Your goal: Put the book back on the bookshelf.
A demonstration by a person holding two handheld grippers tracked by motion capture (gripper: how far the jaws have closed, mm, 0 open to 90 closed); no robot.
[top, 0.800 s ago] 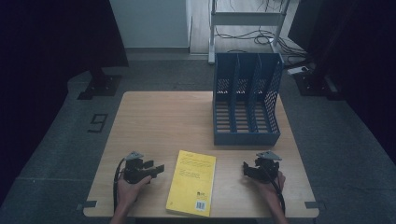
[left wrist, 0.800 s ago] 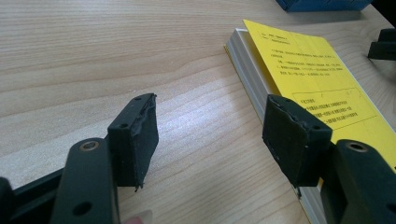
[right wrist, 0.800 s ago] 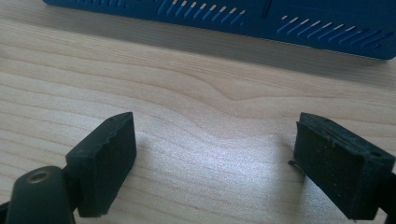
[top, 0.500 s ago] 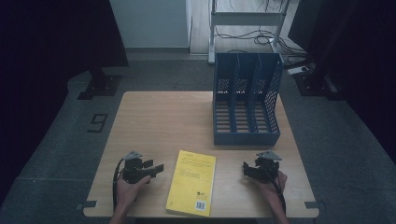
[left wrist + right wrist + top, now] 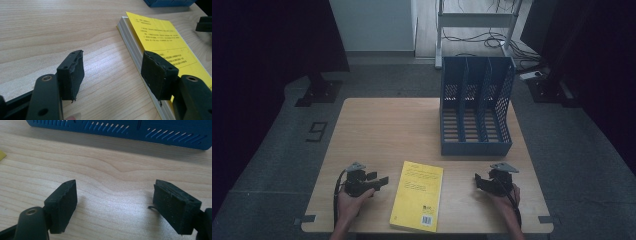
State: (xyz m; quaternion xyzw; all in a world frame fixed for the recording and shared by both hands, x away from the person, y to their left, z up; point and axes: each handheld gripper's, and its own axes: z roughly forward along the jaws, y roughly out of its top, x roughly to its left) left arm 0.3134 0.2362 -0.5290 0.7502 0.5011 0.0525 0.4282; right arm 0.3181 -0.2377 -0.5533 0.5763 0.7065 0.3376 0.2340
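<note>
A yellow book (image 5: 417,195) lies flat near the table's front edge, between the two hands. My left gripper (image 5: 382,181) rests on the table just left of it, open and empty, jaws aimed at the book's edge. The left gripper view has the book (image 5: 160,37) close by, its page edge beside the right-hand jaw, and my left gripper (image 5: 112,72) holds nothing. My right gripper (image 5: 477,181) sits to the book's right, open, with bare wood between the jaws of my right gripper (image 5: 113,202). A blue file rack (image 5: 476,107) stands behind it.
The blue file rack's base (image 5: 120,130) runs across the top of the right gripper view. The wooden table (image 5: 387,130) has bare room on its left half. Dark floor, a stand and a metal shelf frame (image 5: 477,20) lie beyond the table.
</note>
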